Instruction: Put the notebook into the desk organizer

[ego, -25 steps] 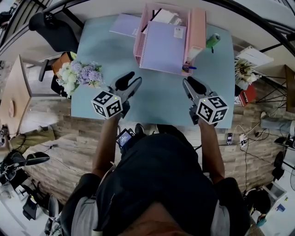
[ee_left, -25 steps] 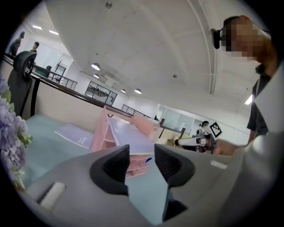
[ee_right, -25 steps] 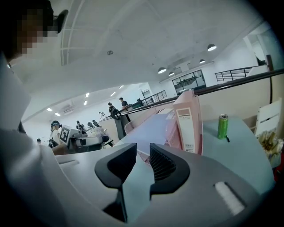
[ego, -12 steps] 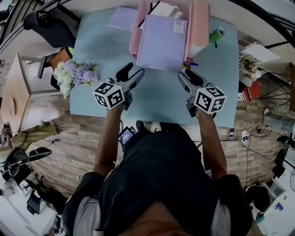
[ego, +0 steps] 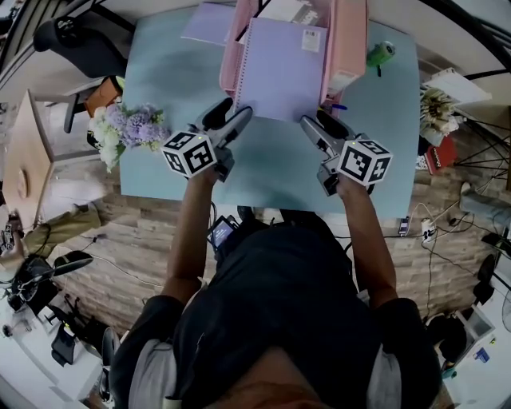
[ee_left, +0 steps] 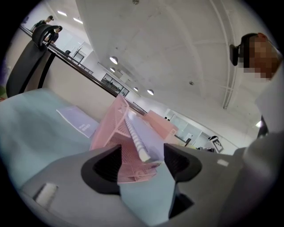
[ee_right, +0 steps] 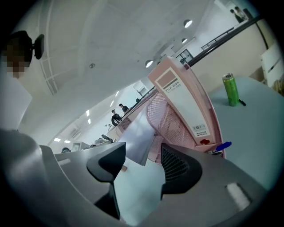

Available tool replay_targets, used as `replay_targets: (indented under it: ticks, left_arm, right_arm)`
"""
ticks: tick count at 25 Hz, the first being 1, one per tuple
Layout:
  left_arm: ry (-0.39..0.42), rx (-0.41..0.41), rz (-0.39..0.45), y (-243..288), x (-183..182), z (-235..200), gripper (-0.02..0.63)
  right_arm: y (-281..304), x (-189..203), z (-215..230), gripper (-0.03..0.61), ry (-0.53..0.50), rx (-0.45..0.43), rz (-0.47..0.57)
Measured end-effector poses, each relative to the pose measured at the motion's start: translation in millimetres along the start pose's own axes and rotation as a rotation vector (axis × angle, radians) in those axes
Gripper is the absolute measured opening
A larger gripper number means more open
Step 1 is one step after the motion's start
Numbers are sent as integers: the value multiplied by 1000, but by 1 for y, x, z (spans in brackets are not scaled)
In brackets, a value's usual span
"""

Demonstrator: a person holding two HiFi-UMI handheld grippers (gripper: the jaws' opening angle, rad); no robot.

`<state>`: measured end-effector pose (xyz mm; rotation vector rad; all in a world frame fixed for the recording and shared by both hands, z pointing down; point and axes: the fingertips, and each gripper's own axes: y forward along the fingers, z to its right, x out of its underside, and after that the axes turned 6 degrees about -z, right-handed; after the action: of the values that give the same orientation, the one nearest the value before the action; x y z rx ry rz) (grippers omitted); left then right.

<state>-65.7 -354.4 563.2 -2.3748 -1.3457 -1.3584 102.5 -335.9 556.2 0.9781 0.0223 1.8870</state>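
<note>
A: What's hidden or cut off?
B: The head view's top edge cuts off the back of the desk organizer and the file box. The notebook covers most of the organizer's inside. Only white papers peek out behind it.
A: Materials?
B: The organizer is pink mesh. The file box is plain pink with a white label. The notebook is lilac, spiral-bound down its left edge (the coil is clearest in the left gripper view). The worktop is pale blue and smooth.
A: Where's the notebook?
B: In the organizer, leaning back, lower edge sticking out the front. Can't tell if that edge touches the worktop.
A: Claws?
B: The left claw and right claw are both opening, already wide, one near each lower corner of the notebook. A corner shows in each gap, pads not on it.
</note>
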Motion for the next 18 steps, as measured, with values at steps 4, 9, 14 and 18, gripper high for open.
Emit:
replay_targets:
  ticks: [4,9,14,18]
  left_arm:
    - [-22,6,6,5,-1,-4,321]
    - [-27,12,-8,11,0,-4,320]
    - [-30,25,-18,13,0,-4,300]
    - [-6,27,-5,11,-2,3,214]
  right_arm:
    - [7,-2,1,227,50,-31,8]
    - [13,-4,2,225,74,-42,14]
    - [14,-6,1,222,62,-18,17]
    - [9,-6,-2,108,55,4,16]
